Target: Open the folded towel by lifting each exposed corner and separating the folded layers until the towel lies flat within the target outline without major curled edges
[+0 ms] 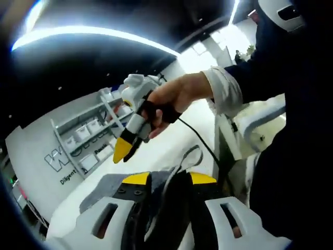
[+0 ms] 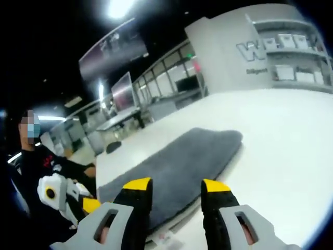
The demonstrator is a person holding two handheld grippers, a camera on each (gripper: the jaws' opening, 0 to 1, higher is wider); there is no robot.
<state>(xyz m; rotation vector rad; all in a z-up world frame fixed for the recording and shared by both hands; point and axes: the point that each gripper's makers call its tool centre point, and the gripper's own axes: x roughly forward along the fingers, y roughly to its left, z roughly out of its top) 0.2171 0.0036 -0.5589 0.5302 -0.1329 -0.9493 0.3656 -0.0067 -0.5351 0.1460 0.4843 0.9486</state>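
Observation:
A grey towel [image 2: 182, 159] lies folded in a long strip on the white table [image 2: 281, 151], just beyond my right gripper [image 2: 176, 185]. That gripper stands open above the towel's near end with nothing between its yellow-tipped jaws. In the left gripper view a hand holds the right gripper [image 1: 124, 150] up in the air over the table [image 1: 171, 140]. My left gripper [image 1: 169, 178] is open, with the towel [image 1: 104, 187] showing behind its left jaw. The left gripper [image 2: 89, 204] also appears low at the left, off the table's near edge.
A person in dark clothes [image 2: 36, 172] stands at the table's end. A black cable [image 1: 200, 140] trails from the right gripper. Shelves with white boxes [image 1: 88, 133] line the far wall [image 2: 291, 52]. Desks and screens [image 2: 125, 91] stand further back.

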